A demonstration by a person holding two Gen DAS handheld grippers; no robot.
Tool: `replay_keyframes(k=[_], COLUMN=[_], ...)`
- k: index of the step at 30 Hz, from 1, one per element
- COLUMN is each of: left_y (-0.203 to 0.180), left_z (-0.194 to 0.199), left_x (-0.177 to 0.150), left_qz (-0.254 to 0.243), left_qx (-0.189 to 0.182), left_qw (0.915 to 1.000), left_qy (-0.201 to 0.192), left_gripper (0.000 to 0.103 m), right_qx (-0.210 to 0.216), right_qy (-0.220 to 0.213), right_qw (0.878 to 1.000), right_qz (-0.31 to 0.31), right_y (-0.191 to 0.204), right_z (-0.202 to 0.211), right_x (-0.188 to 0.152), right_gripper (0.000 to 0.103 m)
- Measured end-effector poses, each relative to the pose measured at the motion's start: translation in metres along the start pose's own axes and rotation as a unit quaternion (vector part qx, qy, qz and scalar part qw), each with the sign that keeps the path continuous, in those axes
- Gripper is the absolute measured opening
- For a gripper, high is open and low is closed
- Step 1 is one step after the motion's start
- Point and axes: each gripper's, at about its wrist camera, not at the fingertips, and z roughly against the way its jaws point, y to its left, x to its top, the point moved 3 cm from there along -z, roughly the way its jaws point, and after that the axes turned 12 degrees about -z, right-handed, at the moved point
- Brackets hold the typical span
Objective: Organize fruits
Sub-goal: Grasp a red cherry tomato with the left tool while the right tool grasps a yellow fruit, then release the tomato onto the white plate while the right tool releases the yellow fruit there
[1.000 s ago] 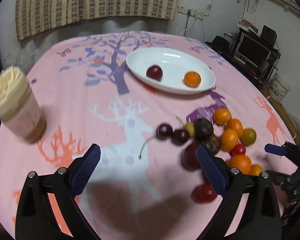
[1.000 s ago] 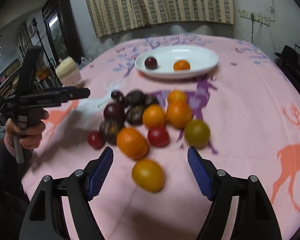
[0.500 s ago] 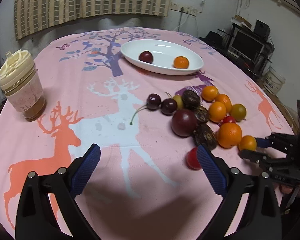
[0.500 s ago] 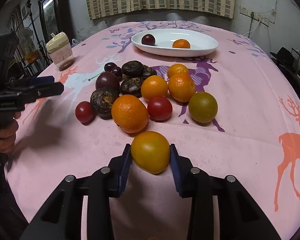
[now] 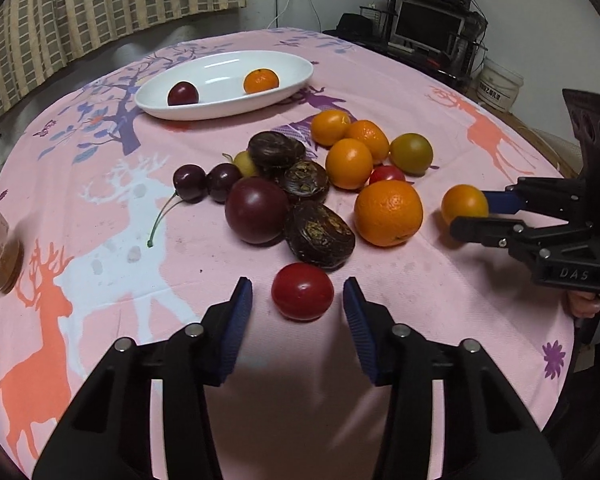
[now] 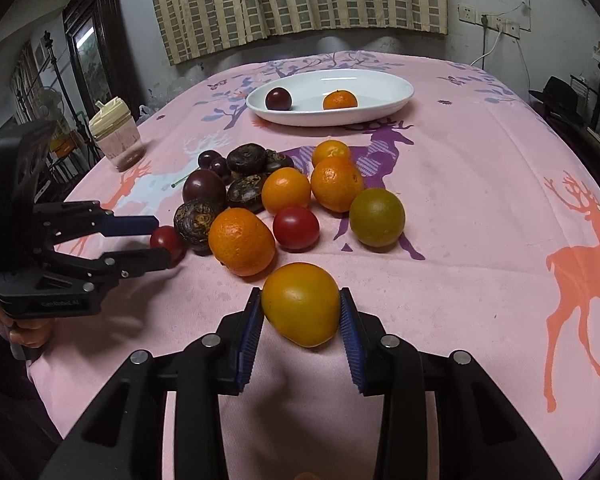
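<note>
A pile of fruit (image 5: 324, 184) lies mid-table on the pink cloth: oranges, dark plums, cherries, brown wrinkled fruits and small red fruits. My left gripper (image 5: 298, 306) is open, its pads on either side of a small red fruit (image 5: 302, 297) with gaps on both sides. My right gripper (image 6: 301, 312) is shut on a yellow-orange fruit (image 6: 301, 304), also in the left wrist view (image 5: 464, 205). A white oval plate (image 5: 224, 98) at the far side holds a dark plum (image 5: 183, 93) and a small orange (image 5: 261, 81).
A lidded cup (image 6: 116, 136) with a pink drink stands at the table's left edge. The left gripper shows in the right wrist view (image 6: 160, 240). A monitor and shelves (image 5: 428, 28) stand beyond the table's right side.
My left gripper has come forward and narrowed around the small red fruit. My right gripper, open a second ago, closed on the yellow-orange fruit and still holds it.
</note>
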Motion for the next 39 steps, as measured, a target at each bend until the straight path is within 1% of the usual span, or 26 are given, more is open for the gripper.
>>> replay_keyframes(k=[2, 4, 5, 9, 12, 13, 15, 18, 19, 20, 22, 23, 25, 26, 28, 30, 32, 33, 34, 35, 36, 38, 39], left_y=[-0.001, -0.001, -0.001, 0.0, 0.009, 0.016, 0.031, 0.059, 0.071, 0.081, 0.103, 0.109, 0.122, 0.127, 0.136, 0.14, 0.142, 0.143, 0.144, 0.145, 0.144, 0.142, 0.139], left_z=[-0.003, -0.007, -0.01, -0.009, -0.002, 0.005, 0.018, 0.026, 0.024, 0.02, 0.0, -0.01, -0.039, -0.053, -0.081, -0.1, -0.111, -0.115, -0.119, -0.12, -0.118, -0.11, -0.102], left_x=[0.0, 0.0, 0.0, -0.001, 0.003, 0.01, 0.03, 0.068, 0.084, 0.099, 0.131, 0.142, 0.164, 0.172, 0.182, 0.185, 0.185, 0.185, 0.186, 0.184, 0.184, 0.181, 0.179], left_qz=[-0.003, -0.004, -0.004, -0.004, 0.004, 0.007, 0.01, 0.022, 0.03, 0.039, 0.059, 0.064, 0.07, 0.074, 0.085, 0.085, 0.079, 0.077, 0.076, 0.077, 0.077, 0.072, 0.067], left_qx=[-0.001, -0.005, -0.009, -0.013, -0.035, -0.044, -0.045, -0.038, -0.026, -0.014, -0.001, -0.001, 0.002, 0.001, -0.001, 0.0, 0.012, 0.016, 0.017, 0.014, 0.011, 0.02, 0.029], left_qw=[1.0, 0.9999, 0.9999, 0.9998, 0.9993, 0.999, 0.9988, 0.9978, 0.9974, 0.9971, 0.996, 0.9958, 0.9963, 0.9965, 0.9963, 0.9964, 0.9967, 0.9968, 0.9966, 0.9966, 0.9967, 0.997, 0.9973], left_qy=[0.005, 0.009, 0.014, 0.015, 0.014, 0.005, -0.016, -0.05, -0.059, -0.065, -0.068, -0.066, -0.05, -0.038, -0.015, 0.001, 0.013, 0.017, 0.025, 0.025, 0.022, 0.017, 0.012], left_gripper=[0.046, 0.04, 0.032, 0.031, 0.031, 0.031, 0.031, 0.031, 0.031, 0.031, 0.031, 0.031, 0.031, 0.031, 0.031, 0.031, 0.031, 0.031, 0.031, 0.033, 0.039, 0.045, 0.053], right_qx=[0.002, 0.004, 0.006, 0.009, 0.016, 0.018, 0.018, 0.029, 0.036, 0.043, 0.04, 0.031, 0.011, 0.004, 0.004, -0.003, -0.009, -0.01, -0.01, -0.006, -0.004, 0.0, 0.006], right_qy=[-0.003, -0.004, -0.005, -0.007, -0.013, -0.016, -0.026, -0.05, -0.055, -0.057, -0.059, -0.059, -0.06, -0.054, -0.031, -0.015, -0.008, -0.003, 0.0, -0.002, -0.008, -0.015, -0.021], right_qw=[1.0, 1.0, 1.0, 1.0, 1.0, 1.0, 0.999, 0.998, 0.998, 0.997, 0.997, 0.997, 0.996, 0.996, 0.995, 0.995, 0.996, 0.996, 0.995, 0.995, 0.995, 0.995, 0.996], right_qz=[-0.002, -0.003, -0.003, -0.002, 0.004, 0.008, 0.018, 0.015, 0.005, -0.011, -0.034, -0.047, -0.061, -0.071, -0.096, -0.098, -0.093, -0.094, -0.096, -0.099, -0.101, -0.097, -0.092], right_y=[-0.001, -0.002, -0.002, -0.004, -0.004, -0.004, -0.003, -0.002, -0.004, -0.007, -0.014, -0.019, -0.027, -0.032, -0.042, -0.045, -0.045, -0.045, -0.045, -0.044, -0.044, -0.042, -0.039], right_z=[0.001, 0.002, 0.002, 0.003, 0.006, 0.007, 0.006, -0.003, -0.009, -0.02, -0.04, -0.056, -0.081, -0.095, -0.122, -0.143, -0.155, -0.16, -0.163, -0.162, -0.159, -0.149, -0.139], right_x=[0.002, 0.003, 0.005, 0.012, 0.027, 0.034, 0.057, 0.098, 0.113, 0.132, 0.16, 0.179, 0.204, 0.215, 0.232, 0.239, 0.242, 0.243, 0.243, 0.243, 0.243, 0.24, 0.237], right_gripper=[0.038, 0.038, 0.038, 0.038, 0.038, 0.038, 0.038, 0.038, 0.038, 0.038, 0.038, 0.038, 0.038, 0.038, 0.038, 0.038, 0.039, 0.039, 0.045, 0.055, 0.057, 0.057, 0.058])
